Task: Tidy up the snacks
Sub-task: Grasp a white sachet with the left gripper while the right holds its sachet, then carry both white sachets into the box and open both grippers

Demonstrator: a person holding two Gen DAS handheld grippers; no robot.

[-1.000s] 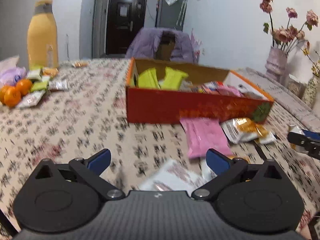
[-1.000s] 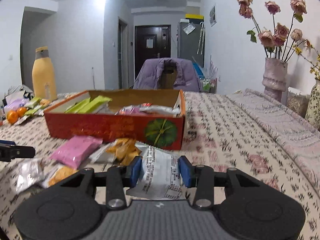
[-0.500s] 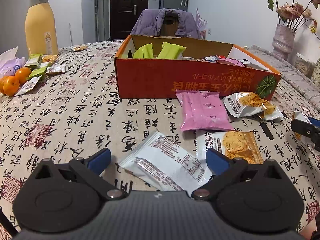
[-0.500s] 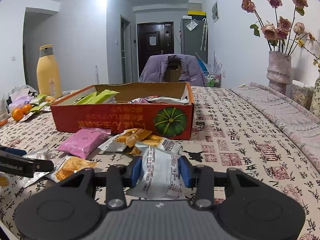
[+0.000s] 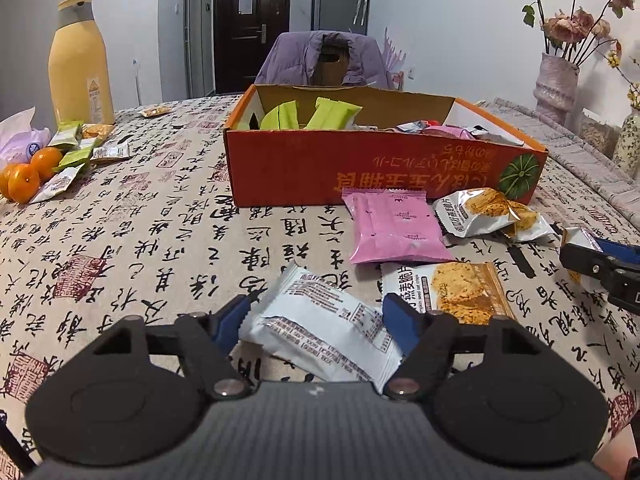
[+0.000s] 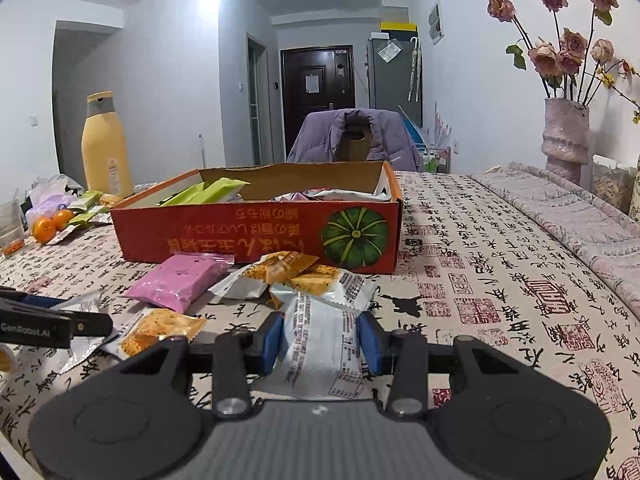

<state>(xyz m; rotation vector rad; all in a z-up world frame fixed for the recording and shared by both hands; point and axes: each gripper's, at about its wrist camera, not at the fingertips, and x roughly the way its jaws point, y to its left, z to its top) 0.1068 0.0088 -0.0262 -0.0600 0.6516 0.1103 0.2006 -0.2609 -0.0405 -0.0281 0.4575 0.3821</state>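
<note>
— On the calligraphy-print tablecloth, just in front of the orange cardboard box, why is the left gripper sitting so low?

— Its blue pads stand apart on either side of a white snack packet that lies flat on the cloth. They look near its edges, but I cannot tell whether they touch, and the packet shows no pinch. My guess is that it is lined up to close across the packet's width.

— And the right gripper?

— That one is clamped on another white foil packet. Both pads press its sides, and the wrapper bulges between them. The packet is upright between the fingers, which should make it easy to drop over the box wall.

— Where are the other snacks?

— A pink packet lies close to the box front. Beside it are two oat-crisp packets, and a third oat-crisp packet lies nearer the left gripper. Green bars and mixed wrappers are already inside the box, so it seems to be the collecting place. More small packets sit far to the left by the mandarins and the yellow bottle.

— Any risk?

— Foil is slippery and soft, so a flat packet may slide rather than lift if it is gripped near one corner.
</note>
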